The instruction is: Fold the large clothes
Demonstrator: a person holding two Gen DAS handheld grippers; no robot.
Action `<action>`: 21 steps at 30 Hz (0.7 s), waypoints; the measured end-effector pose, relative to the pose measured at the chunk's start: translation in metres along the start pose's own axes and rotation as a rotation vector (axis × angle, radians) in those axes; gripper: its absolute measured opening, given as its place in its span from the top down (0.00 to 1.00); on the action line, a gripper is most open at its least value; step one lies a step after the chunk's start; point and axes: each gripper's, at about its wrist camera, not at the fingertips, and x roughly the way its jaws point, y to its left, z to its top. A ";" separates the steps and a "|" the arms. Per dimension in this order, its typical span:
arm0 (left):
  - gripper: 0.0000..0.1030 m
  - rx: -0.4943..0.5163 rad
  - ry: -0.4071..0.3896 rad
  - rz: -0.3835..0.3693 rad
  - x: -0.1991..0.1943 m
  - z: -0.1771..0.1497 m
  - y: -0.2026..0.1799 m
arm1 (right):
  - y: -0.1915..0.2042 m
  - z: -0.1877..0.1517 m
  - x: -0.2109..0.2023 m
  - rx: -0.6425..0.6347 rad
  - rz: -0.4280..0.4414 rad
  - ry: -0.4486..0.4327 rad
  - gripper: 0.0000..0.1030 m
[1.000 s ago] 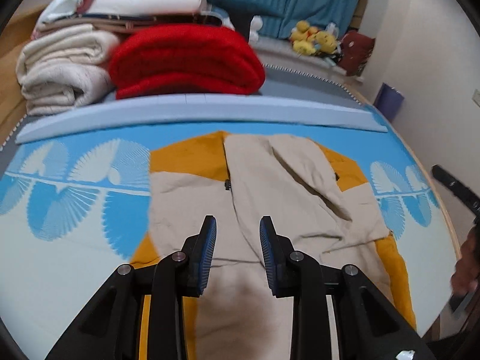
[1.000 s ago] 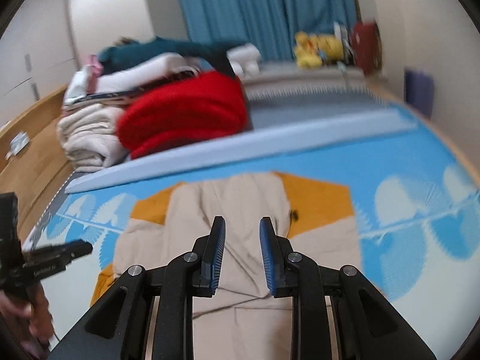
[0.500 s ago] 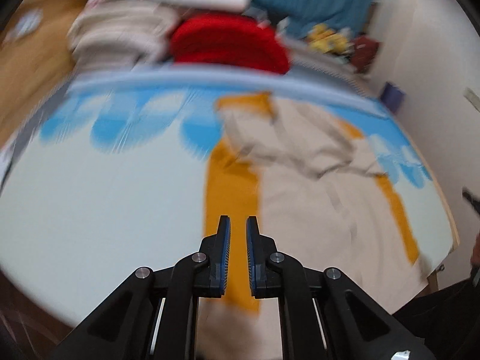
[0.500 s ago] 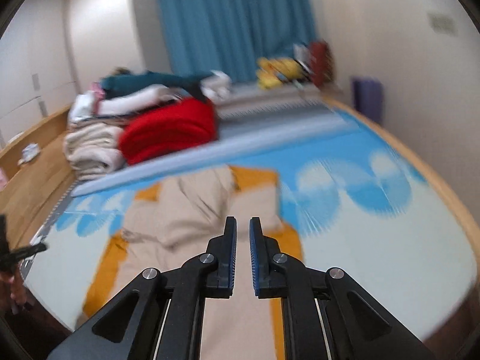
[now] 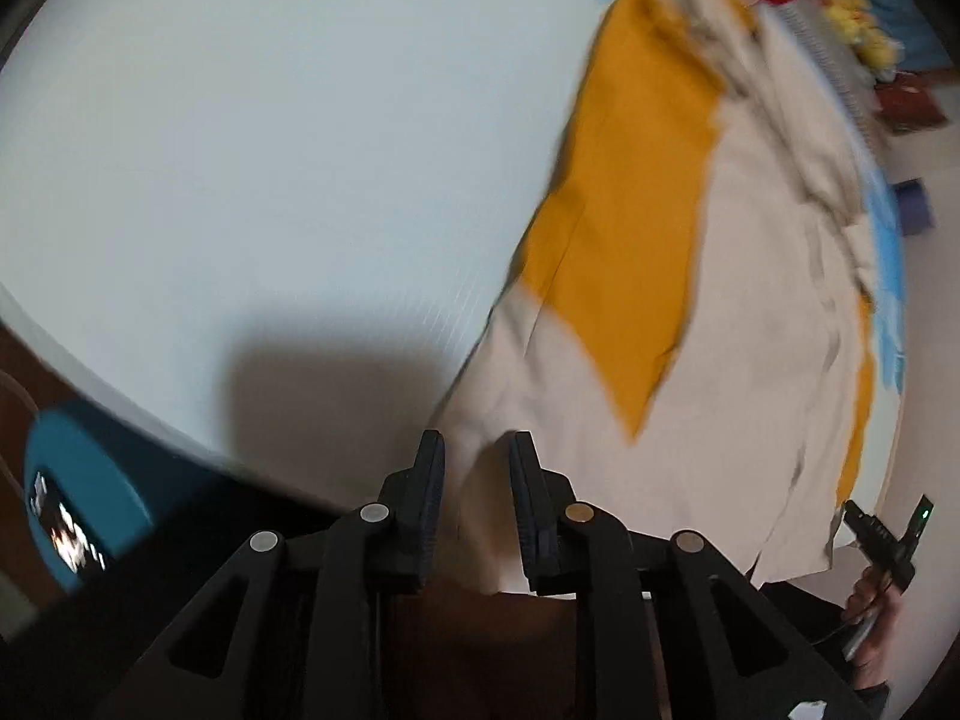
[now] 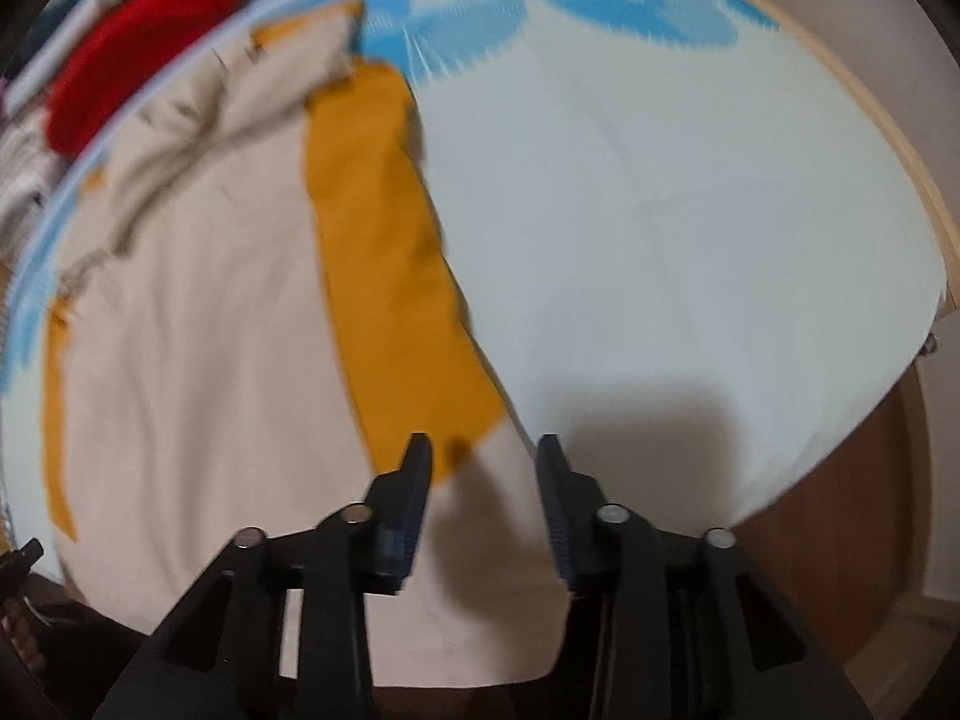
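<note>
Both claws, level and aimed across the bed a second ago, now tip steeply down at the near hem of the beige-and-mustard garment (image 5: 738, 312), the left claw (image 5: 477, 468) and right claw (image 6: 483, 468) reopening over its two corners.

The garment (image 5: 756, 312) is beige with mustard-yellow panels along both long sides, lying on a bed (image 6: 690, 228) whose cover is pale, almost white, with a bright blue fan-like pattern toward the far edge. Beyond that edge sits a red folded pile (image 6: 132, 54), and both grippers are black, the right gripper (image 6: 483, 480) with blue pads.
</note>
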 end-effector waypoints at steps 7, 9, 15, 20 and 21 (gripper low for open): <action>0.85 0.075 0.011 0.068 0.006 -0.005 -0.009 | 0.000 -0.010 0.024 -0.032 -0.028 0.087 0.61; 0.85 0.067 -0.014 0.081 -0.001 -0.008 -0.007 | 0.002 -0.011 0.022 -0.035 -0.016 0.083 0.69; 0.77 0.086 0.028 0.086 0.004 -0.013 -0.013 | 0.001 -0.014 0.019 -0.038 0.004 0.079 0.88; 0.96 0.126 -0.070 0.022 -0.028 -0.023 -0.023 | -0.010 -0.009 0.000 0.017 0.074 0.017 0.98; 0.96 0.121 -0.078 0.020 -0.032 -0.026 -0.022 | -0.016 -0.010 -0.010 0.046 0.104 -0.009 0.98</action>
